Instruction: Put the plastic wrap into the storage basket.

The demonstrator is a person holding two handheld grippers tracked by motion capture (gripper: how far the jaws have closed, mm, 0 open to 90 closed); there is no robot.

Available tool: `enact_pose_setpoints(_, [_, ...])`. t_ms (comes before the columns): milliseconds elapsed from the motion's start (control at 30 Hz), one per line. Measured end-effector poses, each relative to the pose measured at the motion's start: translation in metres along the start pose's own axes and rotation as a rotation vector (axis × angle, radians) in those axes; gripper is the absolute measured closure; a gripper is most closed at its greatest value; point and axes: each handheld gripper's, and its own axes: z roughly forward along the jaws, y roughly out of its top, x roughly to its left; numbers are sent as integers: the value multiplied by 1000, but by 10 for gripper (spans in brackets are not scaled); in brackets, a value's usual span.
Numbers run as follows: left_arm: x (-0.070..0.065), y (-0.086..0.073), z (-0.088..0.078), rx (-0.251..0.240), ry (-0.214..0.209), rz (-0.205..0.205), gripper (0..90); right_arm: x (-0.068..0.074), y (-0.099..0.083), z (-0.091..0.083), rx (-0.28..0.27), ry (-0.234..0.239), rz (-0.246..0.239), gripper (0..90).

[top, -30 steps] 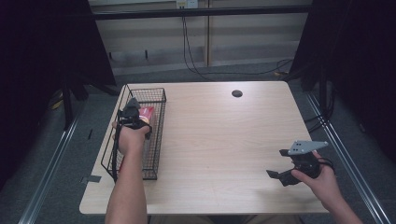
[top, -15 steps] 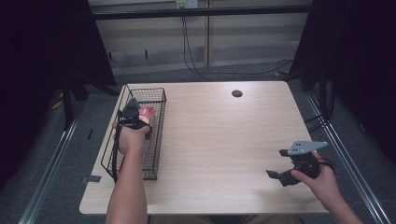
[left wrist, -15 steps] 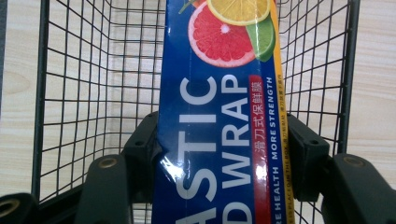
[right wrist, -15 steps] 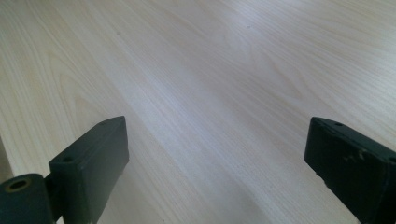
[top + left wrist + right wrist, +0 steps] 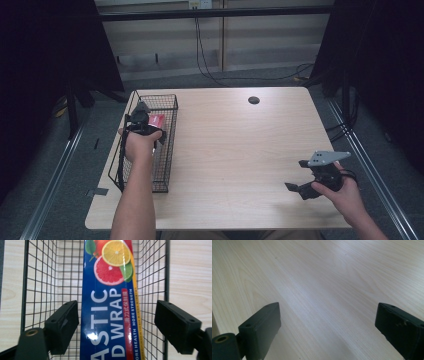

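Your left gripper [image 5: 115, 322] hangs wide open over the wrap box [image 5: 110, 302] lying in the basket [image 5: 167, 150] at the table's left, box long axis running near-to-far between the jaws, gripping nothing; right gripper [image 5: 307, 185] open, empty, well apart.

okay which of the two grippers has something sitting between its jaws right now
The left gripper, over the wire basket: a blue plastic wrap box lies between its open jaws. The right gripper has bare table between its jaws.
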Motion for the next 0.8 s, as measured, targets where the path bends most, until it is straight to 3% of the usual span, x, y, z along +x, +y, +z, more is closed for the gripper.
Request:
enact_pose_setpoints(267, [1, 3, -11, -30, -14, 25, 127, 0, 0, -1, 1, -5, -1, 60])
enact_pose_setpoints(600, [-4, 4, -22, -64, -63, 51, 100, 1, 1, -1, -2, -4, -3, 60])
enact_pose_setpoints(800, [-12, 2, -28, -76, -105, 96, 100, 2, 2, -1, -4, -3, -6, 60])
